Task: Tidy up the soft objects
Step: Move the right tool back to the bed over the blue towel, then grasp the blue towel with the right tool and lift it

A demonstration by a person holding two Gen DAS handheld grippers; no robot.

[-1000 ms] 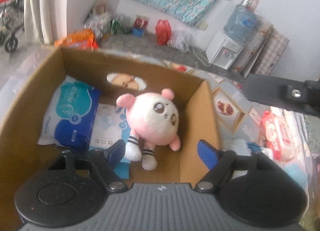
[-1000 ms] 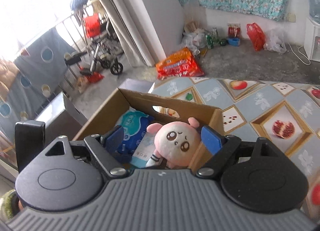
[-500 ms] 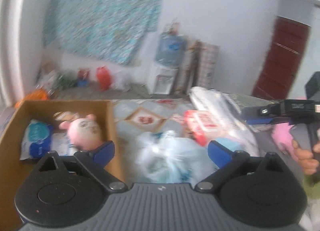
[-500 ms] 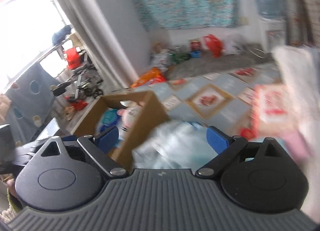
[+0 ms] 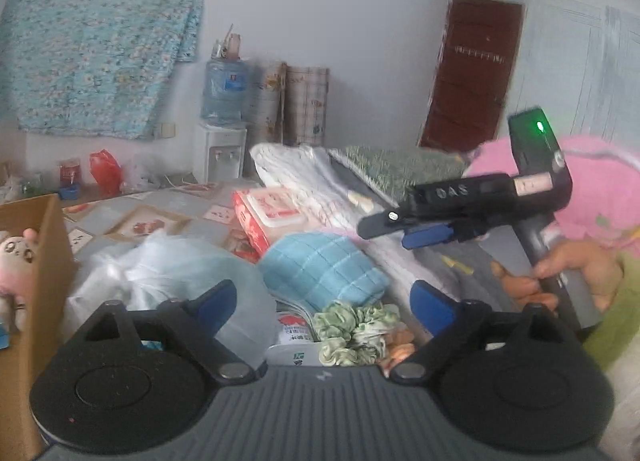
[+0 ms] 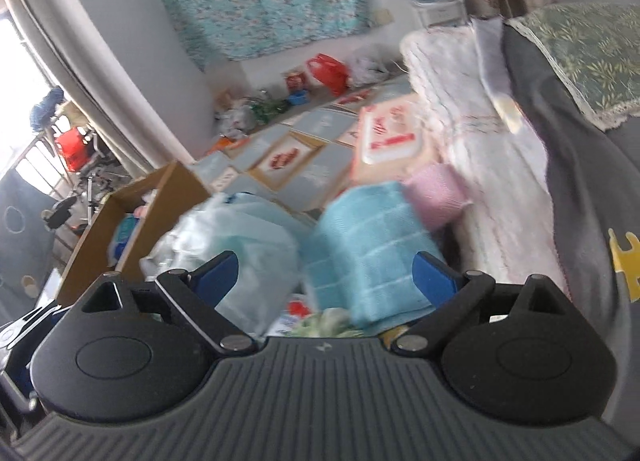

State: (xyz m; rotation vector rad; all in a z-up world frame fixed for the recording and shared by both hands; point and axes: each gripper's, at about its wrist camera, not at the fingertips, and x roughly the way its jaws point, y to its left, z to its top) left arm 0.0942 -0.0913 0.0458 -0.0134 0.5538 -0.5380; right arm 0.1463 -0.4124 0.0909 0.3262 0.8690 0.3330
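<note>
Over the heap of soft things on the patterned worktop [image 5: 168, 217], both grippers hang with nothing in them. The left gripper [image 5: 324, 301] has its blue fingers [image 5: 214, 303] spread wide, though they have just drawn in a little, and nothing sits between the pads. Beneath them in the left wrist view: a green-and-white scrunchie [image 5: 354, 331] right at the near edge, a folded light-blue towel [image 5: 322, 267] just behind it, and a clear plastic bag [image 5: 172, 281] puffed up to the left. Behind the towel sits a red-and-white wipes pack [image 5: 268, 217], and past that a white quilted cloth [image 5: 316, 181].

Off at the left edge, the cardboard box [image 5: 38, 261] stands open, and the pink plush toy [image 5: 14, 257] is inside it, peeking over the wall!

The right gripper [image 6: 326, 271] shows its fingers [image 6: 434, 271] wide apart too, freshly opened further, empty between the pads. Its view is blurred, but the blue towel lies straight ahead under the gap, the plastic bag touching it on the left, a small pink roll of cloth [image 6: 438, 195] just beyond the towel's far corner. The box sits further left, beside the bag.

From the left wrist view the right gripper appears side-on above the pile, gripped by a hand [image 5: 560, 273] in a green sleeve [image 5: 616, 317].
</note>
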